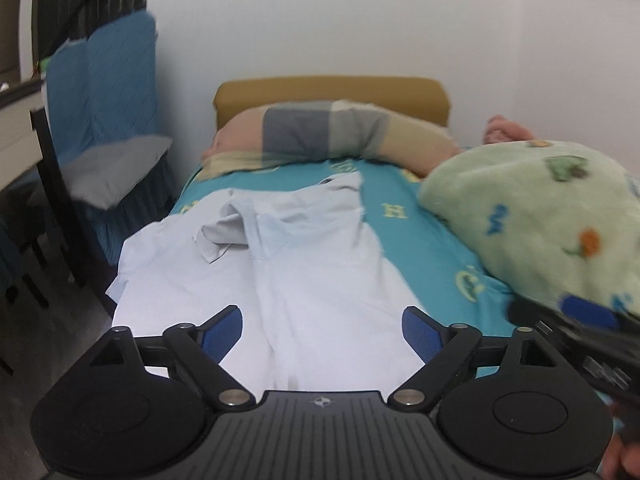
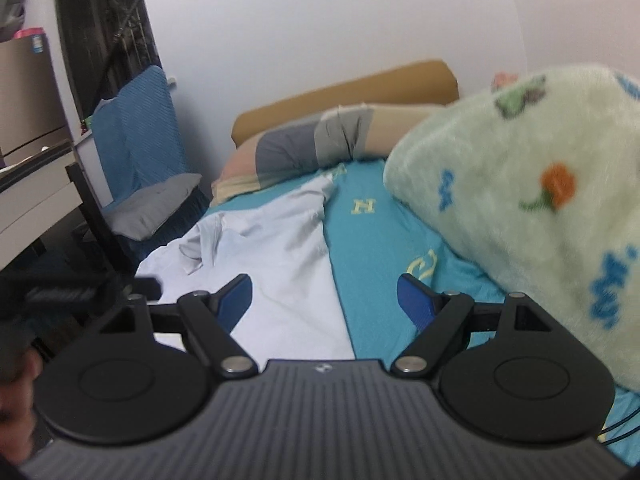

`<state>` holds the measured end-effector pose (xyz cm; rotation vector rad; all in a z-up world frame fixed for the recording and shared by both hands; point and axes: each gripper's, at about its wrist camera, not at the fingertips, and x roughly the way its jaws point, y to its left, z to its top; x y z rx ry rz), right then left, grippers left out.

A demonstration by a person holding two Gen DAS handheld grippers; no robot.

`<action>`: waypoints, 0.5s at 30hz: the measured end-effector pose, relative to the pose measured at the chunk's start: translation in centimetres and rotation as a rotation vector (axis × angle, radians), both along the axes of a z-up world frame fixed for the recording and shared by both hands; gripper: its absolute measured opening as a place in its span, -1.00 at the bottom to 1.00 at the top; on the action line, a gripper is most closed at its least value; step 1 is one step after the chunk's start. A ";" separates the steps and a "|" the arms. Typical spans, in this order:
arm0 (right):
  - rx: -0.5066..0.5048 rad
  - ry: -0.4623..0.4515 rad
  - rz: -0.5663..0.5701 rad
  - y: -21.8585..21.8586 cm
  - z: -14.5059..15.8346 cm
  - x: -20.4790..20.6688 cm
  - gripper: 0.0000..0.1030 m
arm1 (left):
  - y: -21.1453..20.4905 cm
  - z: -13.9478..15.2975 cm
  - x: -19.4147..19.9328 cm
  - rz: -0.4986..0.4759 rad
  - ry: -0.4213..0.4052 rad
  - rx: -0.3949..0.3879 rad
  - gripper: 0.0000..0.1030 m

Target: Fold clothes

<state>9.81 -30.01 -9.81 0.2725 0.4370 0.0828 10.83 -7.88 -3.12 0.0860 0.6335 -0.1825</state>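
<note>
The shirt (image 1: 304, 264) lies spread lengthwise on the teal sheet (image 1: 404, 216), collar end toward the pillow (image 1: 320, 136), its left edge draped over the side of the bed and one sleeve (image 1: 220, 236) crumpled across the chest. Both the left gripper (image 1: 322, 332) and the right gripper (image 2: 324, 300) hover released and empty above the near hem. For a clean fold, pinch two matching points, lift evenly, flatten the crumpled sleeve first, and keep clear of the blanket (image 2: 532, 200)
</note>
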 end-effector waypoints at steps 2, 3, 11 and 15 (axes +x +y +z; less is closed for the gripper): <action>0.012 -0.011 0.000 0.1 0.2 -0.5 0.58 | 0.0 0.5 -2.2 -0.016 -0.023 -0.014 0.77; 0.024 -0.010 0.000 0.1 0.2 -0.8 0.58 | 0.1 0.5 -3.0 -0.022 -0.028 -0.021 0.83; 0.016 -0.016 -0.058 0.1 0.7 -3.4 0.58 | 2.1 -0.4 -6.3 -0.039 -0.051 0.003 0.99; -0.015 -0.031 -0.065 0.6 1.2 -4.4 0.58 | 3.1 0.0 -5.9 -0.054 -0.027 -0.049 0.99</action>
